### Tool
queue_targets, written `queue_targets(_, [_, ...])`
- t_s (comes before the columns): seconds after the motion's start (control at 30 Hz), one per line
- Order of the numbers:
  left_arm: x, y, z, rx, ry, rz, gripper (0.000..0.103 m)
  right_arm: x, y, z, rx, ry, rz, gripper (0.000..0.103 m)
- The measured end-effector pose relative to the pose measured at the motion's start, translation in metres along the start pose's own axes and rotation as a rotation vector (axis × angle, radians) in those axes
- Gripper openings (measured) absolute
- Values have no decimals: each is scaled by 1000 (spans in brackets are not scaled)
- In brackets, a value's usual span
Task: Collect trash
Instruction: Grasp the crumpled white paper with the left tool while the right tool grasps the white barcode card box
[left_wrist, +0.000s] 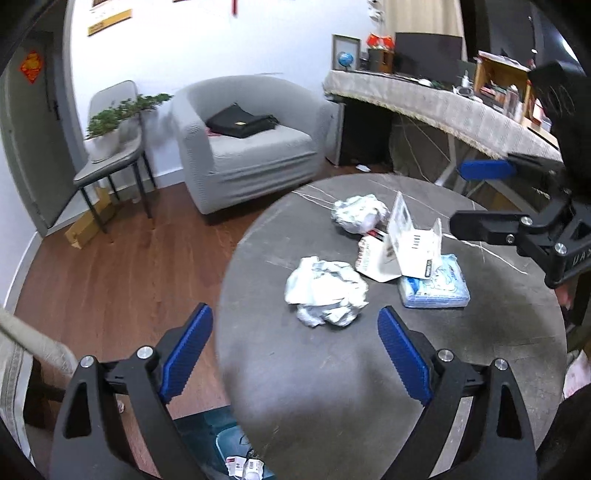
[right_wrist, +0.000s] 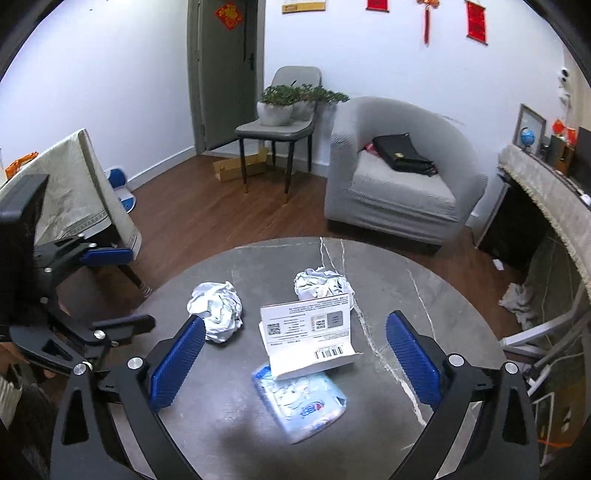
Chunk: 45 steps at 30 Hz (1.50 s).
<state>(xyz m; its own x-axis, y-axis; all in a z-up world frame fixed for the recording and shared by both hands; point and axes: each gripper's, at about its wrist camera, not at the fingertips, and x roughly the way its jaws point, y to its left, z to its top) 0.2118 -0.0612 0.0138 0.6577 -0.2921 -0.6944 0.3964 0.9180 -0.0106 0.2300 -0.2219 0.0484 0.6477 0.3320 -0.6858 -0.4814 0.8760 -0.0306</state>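
Observation:
On the round grey table (left_wrist: 332, 387) lie two crumpled paper balls, the near one (left_wrist: 327, 291) and the far one (left_wrist: 360, 214). Beside them are a folded white carton (left_wrist: 402, 243) and a blue tissue pack (left_wrist: 436, 288). My left gripper (left_wrist: 295, 314) is open just short of the near ball, with nothing between its fingers. My right gripper (right_wrist: 295, 319) is open above the carton (right_wrist: 310, 332) and the tissue pack (right_wrist: 303, 402), touching neither. The balls (right_wrist: 218, 310) (right_wrist: 321, 284) lie beyond its fingertips. Each gripper also shows in the other's view (left_wrist: 461, 195) (right_wrist: 140, 288).
A teal bin (left_wrist: 221, 443) holding some scraps stands on the floor under the table's near-left edge. A grey armchair (right_wrist: 399, 184) with a black bag, a chair with potted plants (right_wrist: 280, 122) and a cloth-covered desk (left_wrist: 443, 107) ring the table. A cardboard box (right_wrist: 236, 166) lies on the floor.

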Motion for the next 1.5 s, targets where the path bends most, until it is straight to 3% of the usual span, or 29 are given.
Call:
queue_targets(0.4, [48,-13,13,5,51,-28,92,17,-20,-8,30,26,51,99])
queue_targets(0.47, [56,-12,13,-8,68,-39,87,18,-25,-9,35,29,56,99])
queue_targets(0.63, [66,-6,11,-42,86,-35,58,28,-26,-13,28,40,59,99])
queue_targets(0.7, [64,-4,10,-47,80,-52,54,34,-25,-15,16,58,67,99])
queue_targets(1.0, [40,6,4,-64,45,-53,52,58,-9,-15,-21,101,67,99])
queue_targets(1.5, [3,32,-24,-132,35,-31,52,77,-1,-11,-15,150,-18,99])
